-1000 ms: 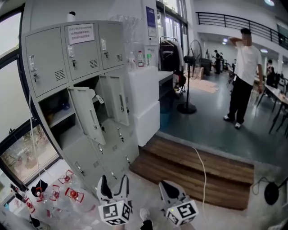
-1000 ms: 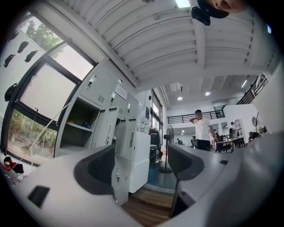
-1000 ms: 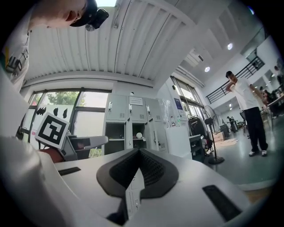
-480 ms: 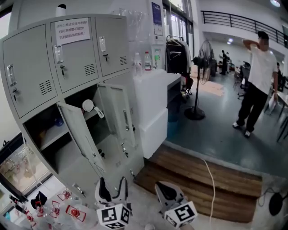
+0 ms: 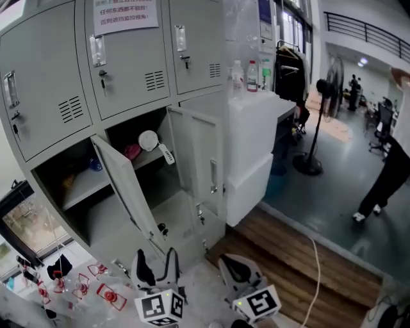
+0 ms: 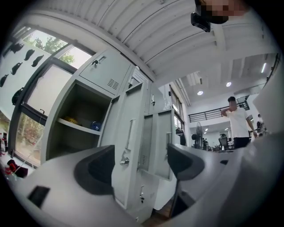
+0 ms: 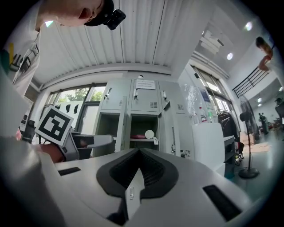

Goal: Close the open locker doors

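**Two locker doors open, both grippers low and off them**

Two doors hang open in the middle row of the grey metal locker bank (image 5: 45, 83); the top-row doors are shut. The left open door (image 5: 128, 189) swings far out towards the camera, with its handle edge forward. The right open door (image 5: 204, 160) stands roughly square to the locker front, just beside the white cabinet (image 5: 253, 147).

The compartment behind the left door holds a small blue object (image 5: 95, 164) on its shelf. The next compartment holds a round white object (image 5: 148, 139) and something pink (image 5: 132, 151) beside it. A white paper notice (image 5: 126, 14) is stuck on a closed upper door.

The left gripper (image 5: 157, 259) sits at the bottom of the head view, below the left open door and apart from it. Its jaws are spread wide with nothing held; its own view shows that door's edge and latch through the gap.

The right gripper (image 5: 232, 266) is just beside it, to the right. Its jaws are pressed together at the tips and grip nothing. It points at the lockers from a distance and touches no door.

Clear plastic bottles (image 5: 246, 75) stand on top of the cabinet. A wooden step (image 5: 288, 256) lies on the floor right of the lockers. A black standing fan (image 5: 317, 128) and a person in dark trousers (image 5: 391, 173) are farther back. Red-and-white items (image 5: 106, 295) lie on the floor at lower left; what they are is unclear.
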The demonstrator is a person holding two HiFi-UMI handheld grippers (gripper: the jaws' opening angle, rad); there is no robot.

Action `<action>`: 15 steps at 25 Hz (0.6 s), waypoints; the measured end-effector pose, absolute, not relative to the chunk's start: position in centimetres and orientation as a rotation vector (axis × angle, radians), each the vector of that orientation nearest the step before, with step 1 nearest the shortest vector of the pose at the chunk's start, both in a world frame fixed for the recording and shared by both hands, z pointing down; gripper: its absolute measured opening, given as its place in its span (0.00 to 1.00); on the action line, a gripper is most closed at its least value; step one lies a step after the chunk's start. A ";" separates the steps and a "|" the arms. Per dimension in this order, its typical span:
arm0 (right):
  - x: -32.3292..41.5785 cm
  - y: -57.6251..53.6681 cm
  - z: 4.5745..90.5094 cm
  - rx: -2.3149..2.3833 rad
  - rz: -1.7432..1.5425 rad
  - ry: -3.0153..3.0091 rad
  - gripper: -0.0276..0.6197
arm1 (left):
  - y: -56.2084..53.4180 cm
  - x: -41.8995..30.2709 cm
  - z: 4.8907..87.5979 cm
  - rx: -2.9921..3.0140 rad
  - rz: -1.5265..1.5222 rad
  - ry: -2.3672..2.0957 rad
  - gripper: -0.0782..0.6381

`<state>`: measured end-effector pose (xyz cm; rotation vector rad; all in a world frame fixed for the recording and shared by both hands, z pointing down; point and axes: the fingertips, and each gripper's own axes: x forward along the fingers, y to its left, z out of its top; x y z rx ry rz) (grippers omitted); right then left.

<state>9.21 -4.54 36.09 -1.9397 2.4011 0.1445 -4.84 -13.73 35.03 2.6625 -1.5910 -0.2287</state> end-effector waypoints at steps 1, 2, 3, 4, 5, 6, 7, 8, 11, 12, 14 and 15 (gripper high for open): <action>8.9 -5.4 36.1 -1.906 0.146 2.429 0.05 | -14.1 -5.3 35.1 2.641 -0.225 -1.624 0.60; 8.7 -6.2 36.1 -1.869 0.145 2.455 0.05 | -14.4 -5.7 35.1 2.617 -0.226 -1.656 0.60; 8.5 -7.0 36.1 -1.831 0.141 2.478 0.05 | -14.5 -6.1 35.1 2.589 -0.229 -1.688 0.60; 8.4 -7.9 36.0 -1.794 0.135 2.498 0.05 | -14.7 -6.4 35.1 2.559 -0.236 -1.718 0.60; 8.3 -8.8 36.0 -1.756 0.130 2.518 0.05 | -14.8 -6.6 35.0 2.531 -0.242 -1.750 0.60; 8.2 -9.6 35.9 -1.718 0.125 2.536 0.05 | -14.9 -6.9 34.9 2.506 -0.247 -1.784 0.60; 8.1 -10.4 35.8 -1.680 0.116 2.556 0.05 | -15.0 -7.2 34.9 2.484 -0.247 -1.821 0.60; 7.9 -11.2 35.8 -1.644 0.106 2.579 0.05 | -15.1 -7.5 34.8 2.462 -0.244 -1.861 0.60; 7.6 -13.3 35.4 -1.529 0.114 2.653 0.05 | -15.4 -8.2 34.3 2.382 -0.257 -1.977 0.60; 7.4 -13.9 35.2 -1.493 0.123 2.672 0.05 | -15.4 -8.3 34.1 2.355 -0.265 -2.009 0.60; 7.4 -14.9 34.8 -1.433 0.130 2.698 0.05 | -15.3 -8.3 33.9 2.313 -0.274 -2.065 0.60; 7.4 -15.4 34.7 -1.408 0.131 2.707 0.05 | -15.3 -8.2 33.8 2.293 -0.276 -2.090 0.60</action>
